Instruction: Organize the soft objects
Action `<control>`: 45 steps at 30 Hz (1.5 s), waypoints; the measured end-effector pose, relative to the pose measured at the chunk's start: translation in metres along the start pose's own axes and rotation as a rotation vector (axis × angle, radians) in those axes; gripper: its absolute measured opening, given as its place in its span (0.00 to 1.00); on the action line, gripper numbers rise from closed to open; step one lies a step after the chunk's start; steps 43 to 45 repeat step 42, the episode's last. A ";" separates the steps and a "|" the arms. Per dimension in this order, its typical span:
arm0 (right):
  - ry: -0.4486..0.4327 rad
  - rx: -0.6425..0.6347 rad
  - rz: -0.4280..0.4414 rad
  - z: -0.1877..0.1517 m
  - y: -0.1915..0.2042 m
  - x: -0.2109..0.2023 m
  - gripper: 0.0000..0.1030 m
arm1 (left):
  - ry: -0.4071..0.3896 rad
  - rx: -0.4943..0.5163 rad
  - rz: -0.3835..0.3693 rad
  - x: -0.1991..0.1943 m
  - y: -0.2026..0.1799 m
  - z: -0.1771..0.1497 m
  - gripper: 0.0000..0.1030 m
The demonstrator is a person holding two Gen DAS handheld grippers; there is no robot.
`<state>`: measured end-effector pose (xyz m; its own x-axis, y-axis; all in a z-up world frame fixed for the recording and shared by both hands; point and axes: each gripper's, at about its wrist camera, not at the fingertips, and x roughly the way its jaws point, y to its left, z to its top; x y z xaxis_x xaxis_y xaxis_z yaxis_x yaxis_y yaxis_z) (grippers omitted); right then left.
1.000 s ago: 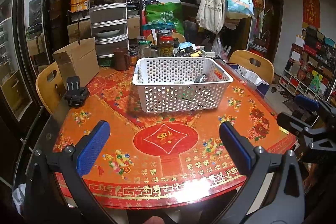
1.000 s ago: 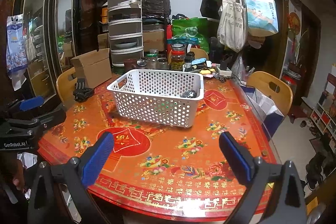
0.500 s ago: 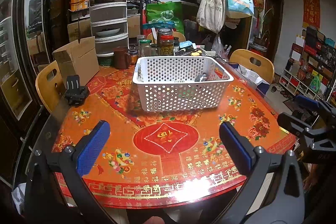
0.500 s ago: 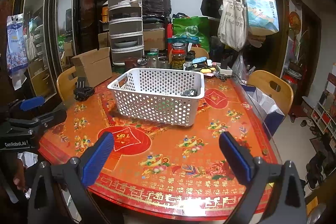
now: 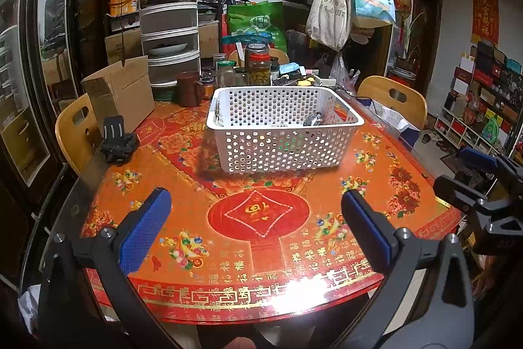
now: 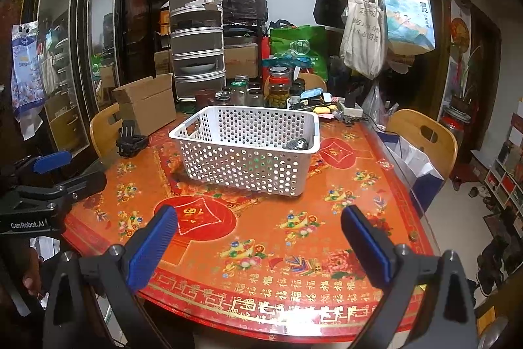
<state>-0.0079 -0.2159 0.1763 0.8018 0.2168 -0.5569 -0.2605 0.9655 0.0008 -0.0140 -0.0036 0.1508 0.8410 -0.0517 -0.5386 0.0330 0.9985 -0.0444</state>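
A white perforated basket (image 5: 284, 133) stands in the middle of the red patterned table (image 5: 261, 218); it also shows in the right wrist view (image 6: 248, 149). A small grey soft object (image 5: 313, 119) lies inside it near the right wall, seen also from the right wrist (image 6: 297, 143). My left gripper (image 5: 256, 228) is open and empty above the table's near edge. My right gripper (image 6: 260, 237) is open and empty, also at the near edge. Each gripper shows at the side of the other's view.
A black camera mount (image 5: 118, 141) sits at the table's left edge beside a cardboard box (image 5: 121, 94). Jars (image 5: 258, 64), a brown mug (image 5: 189, 89) and stacked food covers (image 5: 170, 22) crowd the far side. Wooden chairs (image 5: 392, 97) flank the table.
Both grippers have drifted very slightly; the view barely shifts. Nothing was taken or released.
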 end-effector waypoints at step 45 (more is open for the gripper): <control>0.006 0.004 0.006 -0.005 0.001 0.000 0.97 | -0.002 0.004 -0.007 0.001 -0.002 -0.009 1.00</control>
